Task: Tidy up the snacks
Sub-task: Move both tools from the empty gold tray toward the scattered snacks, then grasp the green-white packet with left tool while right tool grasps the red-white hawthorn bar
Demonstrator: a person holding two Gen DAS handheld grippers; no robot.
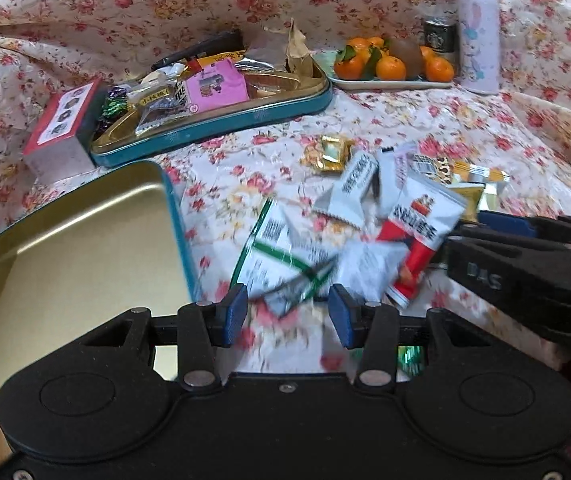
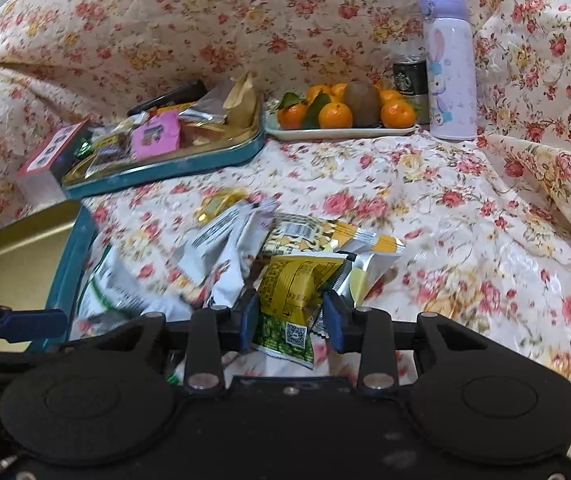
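A heap of loose snack packets lies on the floral cloth. My right gripper [image 2: 291, 318] is shut on a yellow-green packet [image 2: 289, 292] at the heap's near edge, with a blue pad on each side of it. My left gripper [image 1: 288, 314] stands open just above a white-and-green packet [image 1: 285, 252], whose corner reaches between the pads without touching them. A red-and-white packet [image 1: 417, 240] lies to the right of it. An empty gold tin with a teal rim [image 1: 177, 216] sits at the left. Behind it stands a teal tin [image 1: 213, 130] filled with snacks.
A plate [image 1: 389, 82] of tangerines and a kiwi sits at the back, with a dark can [image 1: 441, 36] and a purple bottle [image 1: 479, 40] beside it. A red-and-white box [image 1: 61, 120] leans by the filled tin. The cloth rises in folds behind and at the right.
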